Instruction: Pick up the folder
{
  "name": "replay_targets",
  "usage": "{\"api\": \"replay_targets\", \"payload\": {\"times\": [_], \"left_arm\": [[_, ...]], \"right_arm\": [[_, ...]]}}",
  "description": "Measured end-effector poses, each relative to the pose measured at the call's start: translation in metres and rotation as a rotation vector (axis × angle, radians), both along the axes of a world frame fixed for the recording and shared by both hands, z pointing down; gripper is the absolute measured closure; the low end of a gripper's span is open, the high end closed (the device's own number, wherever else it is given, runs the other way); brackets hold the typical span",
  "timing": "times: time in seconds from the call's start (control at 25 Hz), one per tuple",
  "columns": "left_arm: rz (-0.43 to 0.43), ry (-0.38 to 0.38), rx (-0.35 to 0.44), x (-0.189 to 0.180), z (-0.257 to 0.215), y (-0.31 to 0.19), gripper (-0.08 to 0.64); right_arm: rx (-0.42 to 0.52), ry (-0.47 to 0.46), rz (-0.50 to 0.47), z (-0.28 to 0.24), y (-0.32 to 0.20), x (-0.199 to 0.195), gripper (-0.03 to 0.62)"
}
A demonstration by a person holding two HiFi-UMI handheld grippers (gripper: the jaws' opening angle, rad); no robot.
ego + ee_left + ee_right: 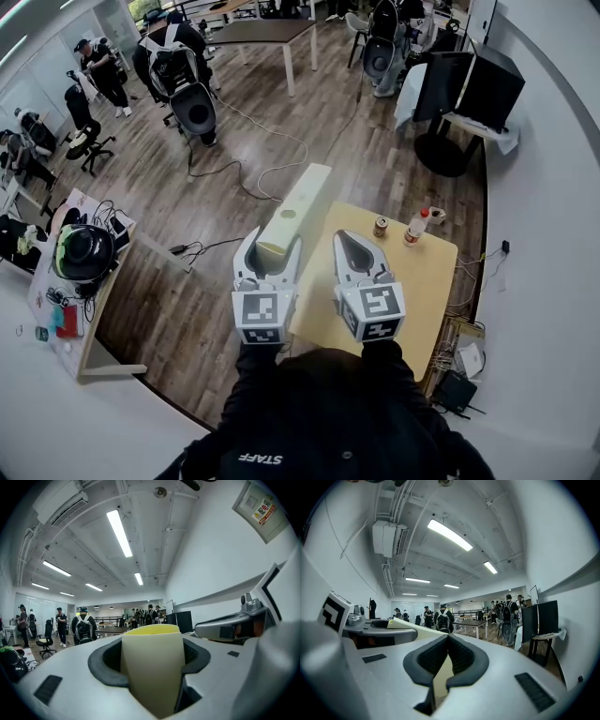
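My left gripper (pixel 275 240) clamps 1 end of the folder (pixel 298 202), holding it off the table (pixel 422 281) so it juts toward 1 o'clock. My right gripper (pixel 350 236), at its 3 o'clock, hangs pinched together on nothing, unneeded, I judge.

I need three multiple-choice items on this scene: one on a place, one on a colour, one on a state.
1. Where does the small brown can stand?
A) on the light wooden table
B) on the floor
C) on a chair

2. What colour is the long flat folder?
A) red
B) pale yellow
C) black

3. How do the jaws of the right gripper stand?
A) together, empty
B) closed on the folder
C) wide apart

Answers:
1 A: the can stands near the table's far edge.
2 B: the head view and the left gripper view both show it.
3 A: the tips meet with nothing between them.
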State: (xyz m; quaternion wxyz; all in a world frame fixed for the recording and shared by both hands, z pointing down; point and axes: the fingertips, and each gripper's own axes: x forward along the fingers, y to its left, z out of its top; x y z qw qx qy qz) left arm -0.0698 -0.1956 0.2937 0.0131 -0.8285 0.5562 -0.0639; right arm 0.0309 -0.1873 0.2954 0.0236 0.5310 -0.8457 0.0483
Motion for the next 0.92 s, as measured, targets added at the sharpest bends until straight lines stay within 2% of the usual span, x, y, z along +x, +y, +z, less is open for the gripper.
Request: {"api": "replay_targets", "payload": {"times": [0.92], "left_arm": [[-0.024, 0.011, -0.019, -0.019, 0.010, -0.015, 0.264]], "right_arm": [[-0.020, 0.031, -0.016, 0.009, -0.014, -0.018, 0.569]]}}
